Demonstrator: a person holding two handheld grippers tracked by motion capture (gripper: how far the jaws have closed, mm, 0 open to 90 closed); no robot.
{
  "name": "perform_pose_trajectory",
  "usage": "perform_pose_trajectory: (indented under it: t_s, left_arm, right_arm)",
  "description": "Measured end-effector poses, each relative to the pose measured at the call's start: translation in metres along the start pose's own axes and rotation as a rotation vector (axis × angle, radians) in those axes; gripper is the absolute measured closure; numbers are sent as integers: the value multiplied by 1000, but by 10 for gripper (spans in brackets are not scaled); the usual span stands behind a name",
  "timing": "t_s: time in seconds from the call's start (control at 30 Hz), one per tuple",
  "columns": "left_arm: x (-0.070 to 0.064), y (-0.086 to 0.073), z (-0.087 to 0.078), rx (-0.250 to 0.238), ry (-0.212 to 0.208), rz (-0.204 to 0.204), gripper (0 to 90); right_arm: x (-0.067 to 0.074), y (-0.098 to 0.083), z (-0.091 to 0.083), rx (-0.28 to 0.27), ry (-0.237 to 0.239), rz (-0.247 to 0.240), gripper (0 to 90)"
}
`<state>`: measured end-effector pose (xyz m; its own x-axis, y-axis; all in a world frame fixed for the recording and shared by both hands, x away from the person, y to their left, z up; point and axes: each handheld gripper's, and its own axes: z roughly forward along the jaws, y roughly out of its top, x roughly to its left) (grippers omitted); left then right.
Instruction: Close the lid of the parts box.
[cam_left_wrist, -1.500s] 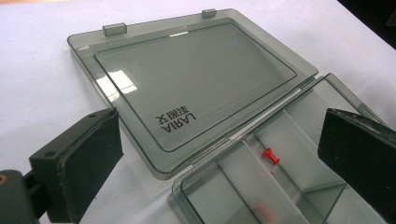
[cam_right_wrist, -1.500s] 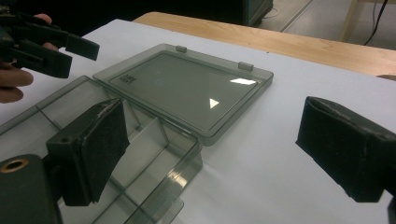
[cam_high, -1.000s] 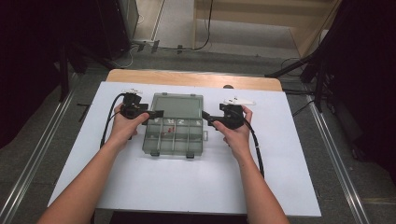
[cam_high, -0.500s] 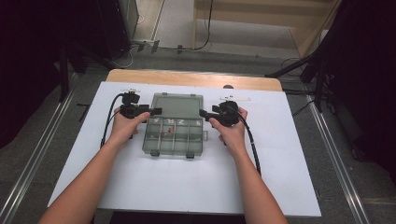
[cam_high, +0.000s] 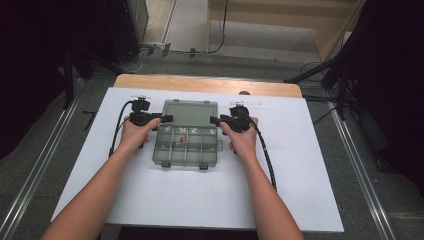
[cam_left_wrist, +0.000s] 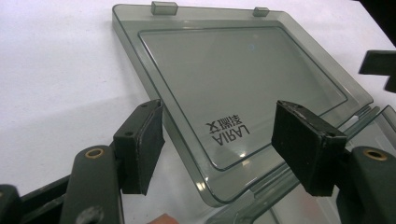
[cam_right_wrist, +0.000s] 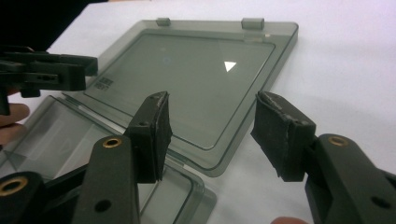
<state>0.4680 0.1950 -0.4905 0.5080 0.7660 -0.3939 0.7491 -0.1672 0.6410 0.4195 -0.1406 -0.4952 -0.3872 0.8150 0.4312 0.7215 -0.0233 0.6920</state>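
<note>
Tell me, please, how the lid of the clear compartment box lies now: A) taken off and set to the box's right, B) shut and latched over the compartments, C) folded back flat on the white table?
C: the lid lies opened flat on the table, hinged to the box beyond the compartments.

Both grippers' fingers (cam_left_wrist: 140, 147) (cam_right_wrist: 152, 137) closing, not yet gripping.

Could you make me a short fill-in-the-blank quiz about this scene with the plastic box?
1. The box lies with its lid swung ____.
2. The box rests on a ____ board.
3. Both the left gripper and the right gripper reach for the box's ____.
4. Each gripper's jaws stand ____, clamping nothing.

Missing words: open; white; lid; apart
</note>
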Motion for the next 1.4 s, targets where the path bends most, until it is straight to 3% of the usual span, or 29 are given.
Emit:
perform_pose_trajectory:
  t_s: [0.6, 0.97, 1.0, 1.07, 1.1, 1.4]
  left_arm:
    - [3, -2, 6, 16, 7, -16, 332]
    - [3, -2, 6, 14, 27, -30, 381]
    - [3, -2, 6, 14, 32, -28, 401]
    - [4, -2, 6, 6, -17, -49, 441]
    - [3, -2, 6, 3, -13, -42, 450]
    - [0, 1, -4, -40, 7, -10, 549]
  right_arm:
    - [-6, 0, 20, 56, 4, 25, 454]
    - [-12, -1, 26, 90, 24, 54, 441]
    - [-12, 0, 26, 93, 24, 52, 445]
    - [-13, 0, 26, 91, 48, 58, 478]
    - [-13, 0, 26, 94, 71, 63, 478]
    - [-8, 3, 17, 44, 33, 28, 615]
